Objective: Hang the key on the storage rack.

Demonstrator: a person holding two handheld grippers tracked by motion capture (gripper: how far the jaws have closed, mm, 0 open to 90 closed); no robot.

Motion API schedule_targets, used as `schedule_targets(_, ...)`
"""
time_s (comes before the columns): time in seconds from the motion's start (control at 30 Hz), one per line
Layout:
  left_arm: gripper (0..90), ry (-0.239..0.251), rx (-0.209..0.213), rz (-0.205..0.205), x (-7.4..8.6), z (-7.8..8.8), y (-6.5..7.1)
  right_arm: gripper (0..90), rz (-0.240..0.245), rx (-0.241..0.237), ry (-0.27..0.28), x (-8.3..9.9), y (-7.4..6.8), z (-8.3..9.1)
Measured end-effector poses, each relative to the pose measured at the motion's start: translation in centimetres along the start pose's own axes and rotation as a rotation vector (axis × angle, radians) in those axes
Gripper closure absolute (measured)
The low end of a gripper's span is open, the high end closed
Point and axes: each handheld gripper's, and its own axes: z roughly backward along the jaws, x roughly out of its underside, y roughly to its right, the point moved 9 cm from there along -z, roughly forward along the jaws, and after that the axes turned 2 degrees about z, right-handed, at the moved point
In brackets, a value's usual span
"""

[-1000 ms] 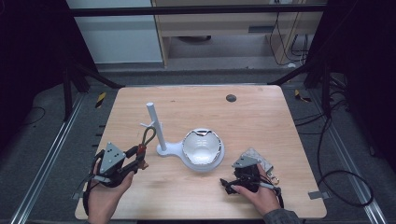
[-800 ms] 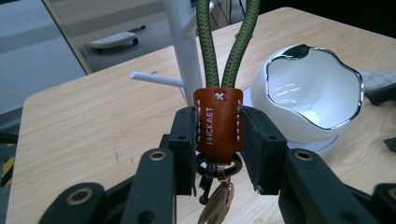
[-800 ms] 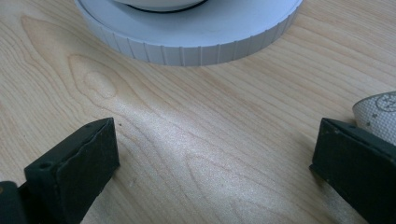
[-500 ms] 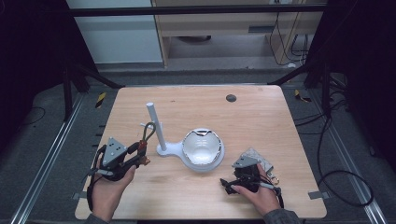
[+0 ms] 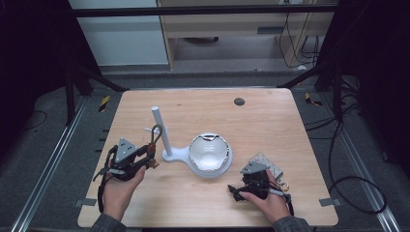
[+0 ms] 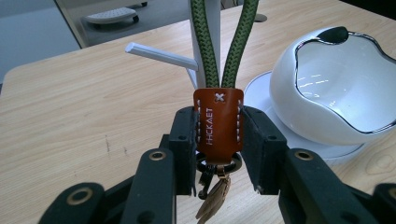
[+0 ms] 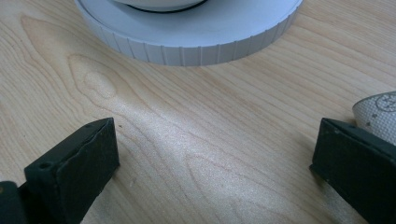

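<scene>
My left gripper is shut on a keychain: its pads squeeze the brown leather tab, and a ring with metal pieces hangs below. The keychain's green cord loop rises in front of the white post, beside the post's short side peg. The post shares a base with a shiny white bowl. My right gripper rests open low over the table, nothing between its jaws, facing the ribbed rim of the white base.
A patterned grey pouch lies by the right hand. A dark round spot marks the far part of the wooden table. Dark floor, frame rails and cables surround the table.
The left gripper has carried the keychain away from the person and closer to the white post, so the loop now sits next to the peg. The right gripper has stayed put.
</scene>
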Motion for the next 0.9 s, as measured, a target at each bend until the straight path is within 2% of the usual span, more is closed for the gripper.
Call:
schedule_targets(0.53, 65.9, -0.023, 0.007, 0.017, 0.2, -1.7, 0.0, 0.4, 0.001, 0.000, 0.000, 0.0, 0.0, 0.0)
schedule_targets(0.9, 65.6, -0.021, 0.010, 0.023, 0.2, -1.7, 0.1, 0.4, -0.002, -0.001, -0.001, 0.0, 0.0, 0.0)
